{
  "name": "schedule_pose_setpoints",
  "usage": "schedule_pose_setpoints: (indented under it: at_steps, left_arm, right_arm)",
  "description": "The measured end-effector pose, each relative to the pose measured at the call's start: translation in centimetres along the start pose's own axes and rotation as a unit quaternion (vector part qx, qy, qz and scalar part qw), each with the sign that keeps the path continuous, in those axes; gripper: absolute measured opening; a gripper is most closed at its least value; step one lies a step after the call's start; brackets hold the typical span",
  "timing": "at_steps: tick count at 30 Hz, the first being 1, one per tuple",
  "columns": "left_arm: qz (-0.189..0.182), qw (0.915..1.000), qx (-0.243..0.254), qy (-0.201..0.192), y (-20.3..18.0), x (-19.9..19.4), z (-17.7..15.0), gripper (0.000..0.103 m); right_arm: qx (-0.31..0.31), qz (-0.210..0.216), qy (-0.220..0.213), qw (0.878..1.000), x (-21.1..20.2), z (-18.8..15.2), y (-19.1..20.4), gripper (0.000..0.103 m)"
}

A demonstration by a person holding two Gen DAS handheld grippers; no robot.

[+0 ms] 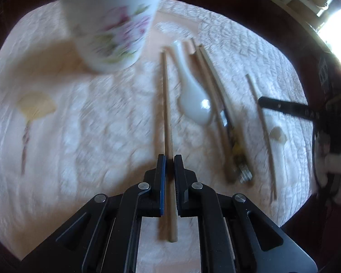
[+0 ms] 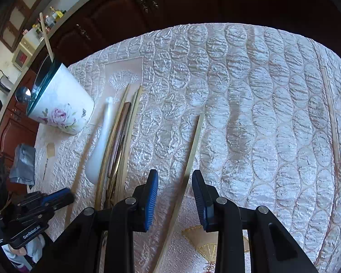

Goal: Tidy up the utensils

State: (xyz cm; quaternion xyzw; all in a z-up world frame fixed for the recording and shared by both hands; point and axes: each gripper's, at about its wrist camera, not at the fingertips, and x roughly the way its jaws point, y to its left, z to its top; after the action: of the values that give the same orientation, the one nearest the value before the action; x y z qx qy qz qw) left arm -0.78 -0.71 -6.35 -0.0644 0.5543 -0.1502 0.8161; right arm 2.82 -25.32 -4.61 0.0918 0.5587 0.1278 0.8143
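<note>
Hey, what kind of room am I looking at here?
Most likely a home dining area or kitchen. A table with a quilted cloth holds chopsticks, a white soup spoon and a floral utensil cup, with dark wood cabinets behind.

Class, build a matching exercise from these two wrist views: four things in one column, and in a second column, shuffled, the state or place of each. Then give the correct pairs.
Column A
1. left gripper
2. right gripper
3. white ceramic spoon
4. floral cup

Column B
a. lies flat on the quilted cloth among chopsticks
b. open, jaws either side of a chopstick lying on the cloth
c. stands at the cloth's edge, utensils sticking out
d. shut on a chopstick

Pairs: 1-d, 2-b, 3-a, 4-c
</note>
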Motion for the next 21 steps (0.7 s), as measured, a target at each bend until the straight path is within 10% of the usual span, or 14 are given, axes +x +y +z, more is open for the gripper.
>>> schedule_pose_setpoints:
  at_steps: [7, 21]
  left_arm:
    - [0.009, 0.9999, 0.008, -0.005, 0.3, -1.2, -1.1, 0.006]
    - [0.084, 0.9937, 0.034, -0.066, -0.9, 1.4, 6.9, 0.019]
  right_arm:
    - [0.013, -0.014, -0.003, 1.000, 0.7, 0.5, -0.2, 0.030]
    - [0.023, -0.034, 0.006, 0.999, 3.2, 4.5, -1.2, 0.030]
